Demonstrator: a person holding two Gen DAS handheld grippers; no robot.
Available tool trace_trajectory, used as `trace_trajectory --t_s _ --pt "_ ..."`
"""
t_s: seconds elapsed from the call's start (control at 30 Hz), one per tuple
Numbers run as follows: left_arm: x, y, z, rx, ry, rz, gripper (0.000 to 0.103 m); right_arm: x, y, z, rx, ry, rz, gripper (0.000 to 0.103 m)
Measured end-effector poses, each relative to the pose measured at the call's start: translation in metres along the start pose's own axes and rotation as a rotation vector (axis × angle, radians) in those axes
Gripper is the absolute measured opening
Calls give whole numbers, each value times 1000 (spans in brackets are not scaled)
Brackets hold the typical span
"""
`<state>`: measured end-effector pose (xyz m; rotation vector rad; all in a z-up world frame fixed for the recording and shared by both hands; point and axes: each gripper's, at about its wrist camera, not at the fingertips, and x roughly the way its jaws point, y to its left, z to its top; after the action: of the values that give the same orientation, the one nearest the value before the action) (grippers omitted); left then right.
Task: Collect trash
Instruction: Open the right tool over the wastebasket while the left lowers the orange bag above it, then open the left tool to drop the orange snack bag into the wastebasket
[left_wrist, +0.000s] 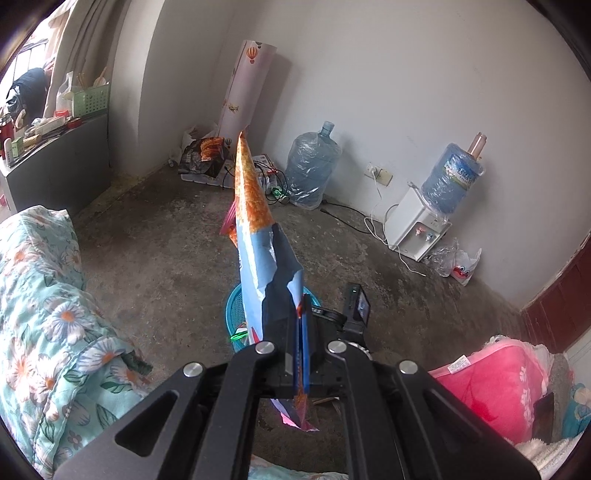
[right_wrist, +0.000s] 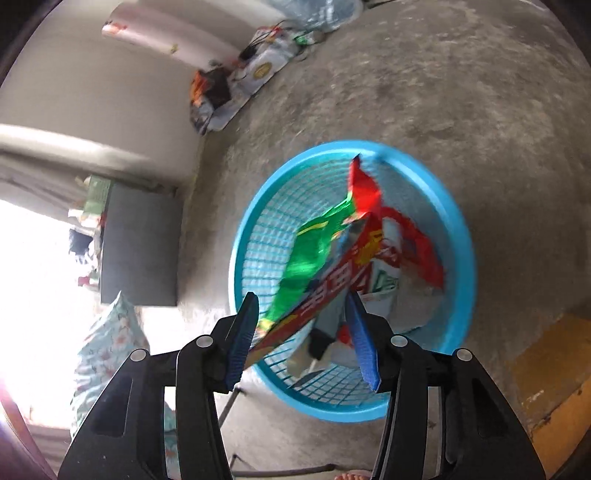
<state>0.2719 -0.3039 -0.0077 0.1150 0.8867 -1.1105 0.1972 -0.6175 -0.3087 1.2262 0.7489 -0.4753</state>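
A large empty water jug (left_wrist: 313, 170) is standing on the concrete floor (left_wrist: 166, 236) against the white wall (left_wrist: 388, 92). To its right a white water dispenser (left_wrist: 417, 229) is carrying an upturned blue bottle (left_wrist: 452, 177). A rolled sheet printed with balloons (left_wrist: 245, 85) is leaning in the corner. A floral quilt (left_wrist: 48, 317) is lying at the left, and a pink blanket (left_wrist: 495, 384) is lying at the right.
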Motion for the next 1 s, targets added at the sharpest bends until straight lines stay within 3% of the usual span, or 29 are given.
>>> trace_trajectory --t_s 0.1,0.27,0.47,0.67,0.77,0.9,1.0 --pt "20 -7 7 16 34 -3 1 11 9 1 -45 40 -23 48" --pt "59 -21 16 50 99 -8 1 -51 -33 -11 93 -143 51 48" --pt "144 -62 22 364 166 149 1 -113 -79 -37 160 -250 7 49" --pt "273 -76 -13 580 338 269 5 -116 -87 -38 200 -261 30 49" --pt "317 -63 -32 523 415 280 7 -114 -85 -37 161 -250 38 49" --pt "326 -42 -31 368 438 235 42 -108 -82 -41 131 -222 48 49" --pt "308 -34 -20 303 416 176 55 -105 -78 -42 111 -216 53 49"
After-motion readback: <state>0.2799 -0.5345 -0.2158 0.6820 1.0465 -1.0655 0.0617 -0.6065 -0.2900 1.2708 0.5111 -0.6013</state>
